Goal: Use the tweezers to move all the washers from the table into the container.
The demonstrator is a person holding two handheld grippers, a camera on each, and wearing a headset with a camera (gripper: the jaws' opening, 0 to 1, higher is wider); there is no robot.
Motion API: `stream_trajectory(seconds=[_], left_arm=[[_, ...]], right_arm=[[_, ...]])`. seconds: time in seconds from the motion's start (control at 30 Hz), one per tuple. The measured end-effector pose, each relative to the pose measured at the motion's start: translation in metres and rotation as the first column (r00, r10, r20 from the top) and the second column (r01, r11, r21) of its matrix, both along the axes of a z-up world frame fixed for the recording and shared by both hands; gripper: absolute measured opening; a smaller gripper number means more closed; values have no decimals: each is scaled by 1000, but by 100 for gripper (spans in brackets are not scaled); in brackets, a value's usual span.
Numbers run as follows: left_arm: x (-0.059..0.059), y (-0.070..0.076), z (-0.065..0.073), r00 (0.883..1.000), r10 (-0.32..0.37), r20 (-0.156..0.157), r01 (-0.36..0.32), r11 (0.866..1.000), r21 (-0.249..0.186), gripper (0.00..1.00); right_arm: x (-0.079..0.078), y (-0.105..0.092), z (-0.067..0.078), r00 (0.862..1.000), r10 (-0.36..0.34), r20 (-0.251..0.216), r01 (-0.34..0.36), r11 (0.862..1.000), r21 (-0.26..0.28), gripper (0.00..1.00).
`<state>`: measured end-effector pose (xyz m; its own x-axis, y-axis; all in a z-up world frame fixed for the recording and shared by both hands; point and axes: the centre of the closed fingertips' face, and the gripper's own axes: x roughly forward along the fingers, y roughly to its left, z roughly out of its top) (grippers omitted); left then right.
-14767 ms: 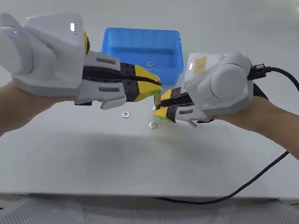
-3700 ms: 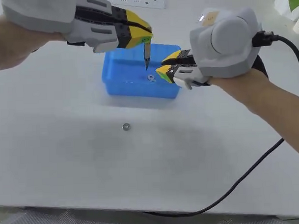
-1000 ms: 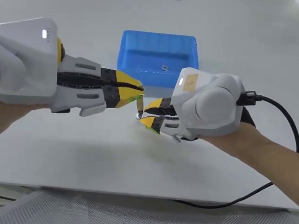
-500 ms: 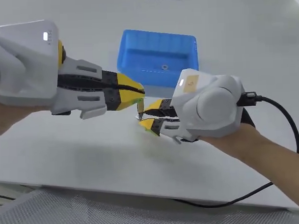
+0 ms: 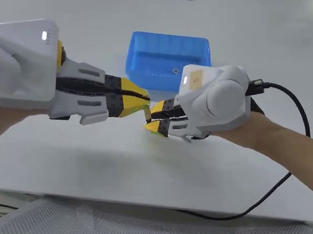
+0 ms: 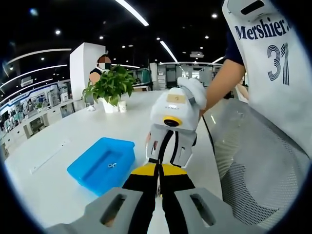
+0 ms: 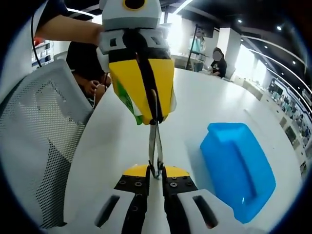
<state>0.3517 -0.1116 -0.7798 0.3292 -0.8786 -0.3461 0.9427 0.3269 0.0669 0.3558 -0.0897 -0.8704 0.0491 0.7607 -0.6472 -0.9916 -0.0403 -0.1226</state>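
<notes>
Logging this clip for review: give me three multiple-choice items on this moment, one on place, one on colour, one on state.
1. In the head view, the container sits: A) beyond the tweezers; B) nearer the person than them; C) off the table.
2. The container is: A) red; B) blue; C) green.
3. The left gripper is: A) open; B) shut on the tweezers; C) shut on a washer.
Key: A, it lies past their tips; B, its walls are blue; B, its jaws clamp the tweezers.

left claw 1 | right claw 1 | tweezers 1 | container 1 | washer 1
</notes>
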Motion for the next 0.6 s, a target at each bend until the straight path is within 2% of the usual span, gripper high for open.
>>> stream_trajectory(seconds=[0.23, 0.37, 0.6], left_arm=[[1, -3, 1, 1000, -16, 0, 16, 1000, 9, 4], [1, -5, 1, 1000, -25, 4, 25, 999, 21, 4], [3, -6, 13, 999, -32, 24, 32, 999, 18, 4]], right_arm=[[1, -1, 0, 1000, -2, -19, 3, 1000, 4, 10], [4, -2, 1, 1000, -19, -13, 19, 1000, 4, 10], [9, -4, 13, 999, -43, -9, 43, 999, 27, 10]])
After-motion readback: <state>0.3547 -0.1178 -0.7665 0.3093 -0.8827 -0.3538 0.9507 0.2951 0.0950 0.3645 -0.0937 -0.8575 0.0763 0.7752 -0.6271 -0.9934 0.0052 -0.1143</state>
